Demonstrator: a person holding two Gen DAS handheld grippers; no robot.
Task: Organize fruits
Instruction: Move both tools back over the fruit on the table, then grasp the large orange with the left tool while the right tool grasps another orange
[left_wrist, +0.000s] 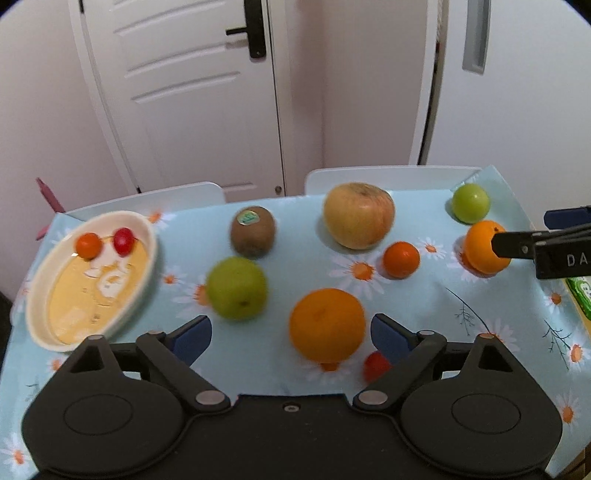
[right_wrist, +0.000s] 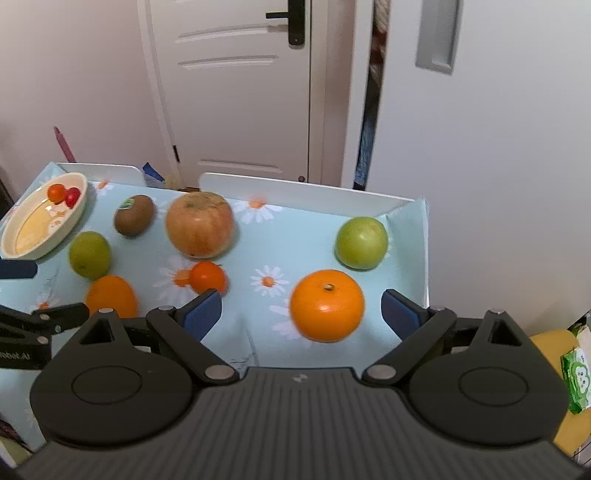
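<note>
Fruit lies on a daisy-print tablecloth (left_wrist: 424, 302). An oval cream dish (left_wrist: 55, 325) at the left holds two small tomatoes (left_wrist: 105, 243). My left gripper (left_wrist: 291, 334) is open around a large orange (left_wrist: 327, 325), with a small red tomato (left_wrist: 375, 365) beside it. A green apple (left_wrist: 236, 288), a kiwi (left_wrist: 253, 230), a big apple (left_wrist: 358, 216) and a small tangerine (left_wrist: 400, 259) lie beyond. My right gripper (right_wrist: 301, 314) is open around another orange (right_wrist: 327, 304). A green apple (right_wrist: 362, 242) sits behind it.
Two white chair backs (left_wrist: 388, 177) stand behind the table, with a white door (left_wrist: 192, 92) beyond. The table's right edge (right_wrist: 426, 258) is close to my right gripper. A green packet (right_wrist: 576, 376) lies off to the right.
</note>
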